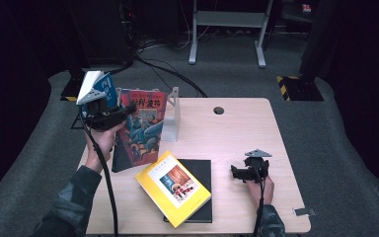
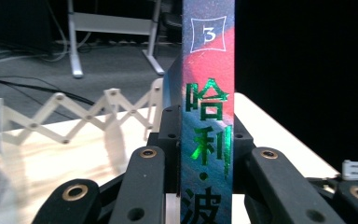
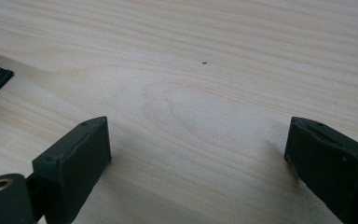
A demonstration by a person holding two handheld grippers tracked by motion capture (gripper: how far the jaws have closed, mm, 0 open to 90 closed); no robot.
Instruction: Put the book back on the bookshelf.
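With the left hand-held gripper [image 2: 205, 186] clamped on the upright red-and-blue illustrated paperback's [image 1: 140, 129] spine beside the white expanding rack [image 1: 171, 116] on the counter [image 1: 237, 133], keep it vertical while the right hand-held gripper [image 1: 244, 173] rests wide open.

I see a light wooden table [image 1: 237, 133] with a cable hole [image 1: 219, 110] at its far edge. On it: a white accordion book rack [image 1: 171, 116] far left, and a black book [image 1: 200, 170] near centre under a yellow book [image 1: 172, 187].
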